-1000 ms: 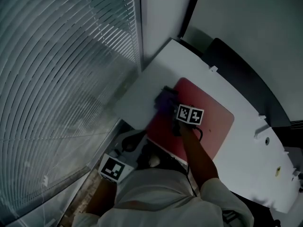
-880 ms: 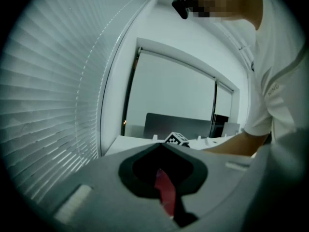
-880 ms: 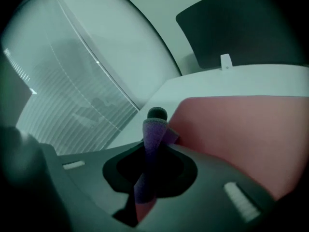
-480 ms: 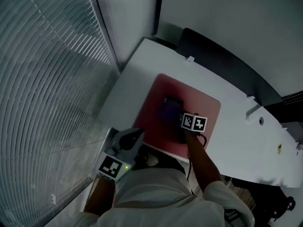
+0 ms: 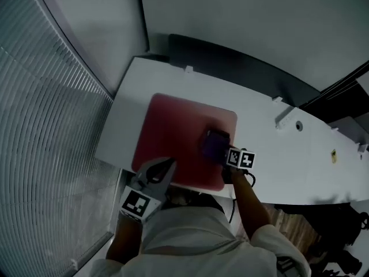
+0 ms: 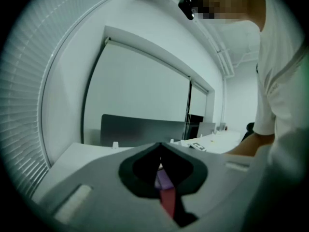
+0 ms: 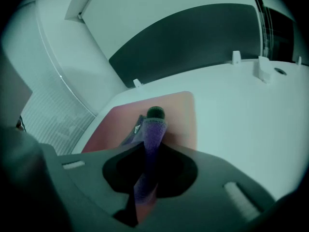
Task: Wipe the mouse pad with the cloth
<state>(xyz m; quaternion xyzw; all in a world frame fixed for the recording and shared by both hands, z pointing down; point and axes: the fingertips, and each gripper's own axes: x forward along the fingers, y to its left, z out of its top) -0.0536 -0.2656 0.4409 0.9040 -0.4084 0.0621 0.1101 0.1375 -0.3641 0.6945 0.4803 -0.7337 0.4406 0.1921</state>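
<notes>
Cloth [image 5: 214, 145], purple and bunched, is clamped by the right gripper [image 7: 147, 149] and rests on the right part of the red mouse pad [image 5: 173, 128] on the white table [image 5: 271, 137], while the left gripper [image 5: 163, 167], jaws together and empty, hovers at the pad's near edge.
</notes>
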